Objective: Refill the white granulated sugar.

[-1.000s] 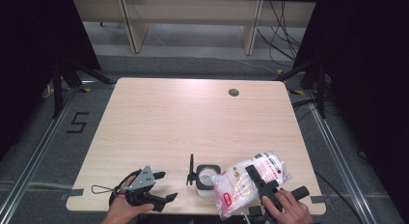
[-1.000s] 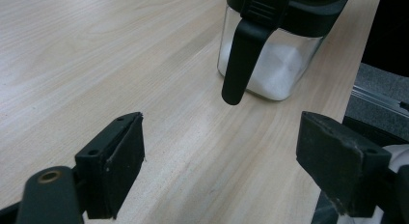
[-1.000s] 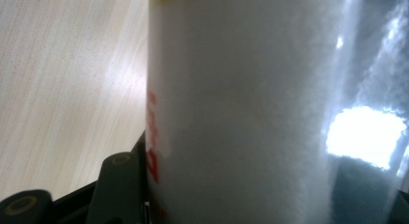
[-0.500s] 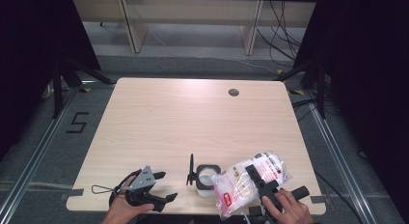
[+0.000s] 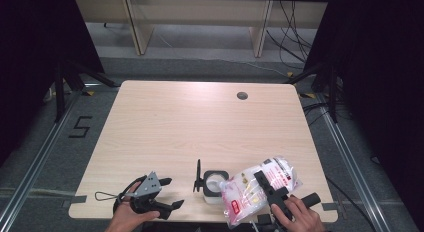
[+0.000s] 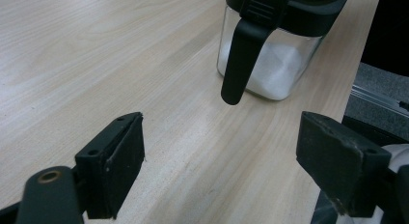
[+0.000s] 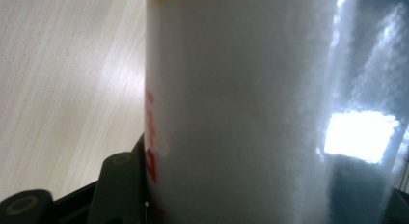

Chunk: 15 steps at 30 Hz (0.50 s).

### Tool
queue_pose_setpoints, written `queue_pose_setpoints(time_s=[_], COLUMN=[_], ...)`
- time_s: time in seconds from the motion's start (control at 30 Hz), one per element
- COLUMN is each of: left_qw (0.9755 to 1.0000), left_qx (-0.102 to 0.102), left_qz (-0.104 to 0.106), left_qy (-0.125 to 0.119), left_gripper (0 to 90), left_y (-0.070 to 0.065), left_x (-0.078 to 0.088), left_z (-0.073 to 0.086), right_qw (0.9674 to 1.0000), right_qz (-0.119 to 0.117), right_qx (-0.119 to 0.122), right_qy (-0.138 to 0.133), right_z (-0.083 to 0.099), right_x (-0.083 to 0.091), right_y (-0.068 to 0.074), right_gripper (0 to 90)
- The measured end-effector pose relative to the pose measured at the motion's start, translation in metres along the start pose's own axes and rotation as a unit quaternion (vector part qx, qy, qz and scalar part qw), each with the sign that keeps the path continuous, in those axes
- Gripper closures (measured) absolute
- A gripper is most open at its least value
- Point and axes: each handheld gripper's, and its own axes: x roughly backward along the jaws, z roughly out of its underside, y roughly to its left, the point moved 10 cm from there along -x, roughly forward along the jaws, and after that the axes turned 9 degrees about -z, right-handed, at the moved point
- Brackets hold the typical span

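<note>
Right gripper (image 5: 267,189) clamped on clear plastic bag of white granules (image 5: 260,187), near right table edge, beside lidded glass jar (image 5: 215,184). Left gripper (image 5: 167,194) open, empty. Best to steady jar first, then tip bag slowly over opening.

We carry a black two-jaw left gripper (image 5: 167,194) topped by a grey three-cornered plate, with a thin black cable looping behind it. Our black right gripper (image 5: 265,184) has a rounded black handle. Its flat, blocky jaws show small round screw holes.
</note>
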Motion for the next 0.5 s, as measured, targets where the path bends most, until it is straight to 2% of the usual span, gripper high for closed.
queue_pose_setpoints(time_s=[0.07,0.13,0.17,0.3,0.33,0.37,0.4,0.5], left_qw=[1.0,0.9998,1.0,1.0,0.9999,1.0,1.0,1.0], left_qx=[0.0,-0.017,-0.001,-0.005,-0.017,0.001,-0.001,-0.001], left_qz=[0.0,0.002,0.0,-0.001,0.002,0.0,0.0,0.0], left_qy=[0.0,-0.002,0.0,-0.001,-0.001,0.001,0.0,0.0], left_gripper=[16.9,16.9,16.9,16.9,16.9,16.9,16.9,16.9], left_y=[-0.0002,0.0015,0.0,0.0005,0.0015,-0.0001,0.0,-0.0001], left_x=[0.0001,0.0001,0.0,0.0002,0.0001,0.0001,0.0001,0.0001], left_z=[0.0,-0.0005,0.0001,-0.0002,-0.0004,0.0002,0.0,0.0], right_qw=[1.0,1.0,1.0,1.0,0.9998,1.0,1.0,0.9999], right_qz=[0.0,0.0,0.0,0.0,-0.001,0.001,-0.001,0.003], right_qx=[0.0,-0.001,-0.001,0.001,-0.017,-0.007,0.001,-0.009], right_qy=[0.0,0.0,0.0,-0.001,-0.003,-0.005,-0.001,-0.005], right_z=[-0.0002,-0.0004,-0.0004,-0.0005,-0.0004,-0.0012,-0.0004,-0.0012], right_x=[0.0003,0.0003,0.0002,0.0004,-0.0007,-0.0006,0.0,-0.0003], right_y=[0.0,0.0001,0.0,-0.0004,0.0025,0.0006,-0.0003,0.0001], right_gripper=[46.3,46.4,46.4,46.5,46.5,46.5,46.6,46.6])
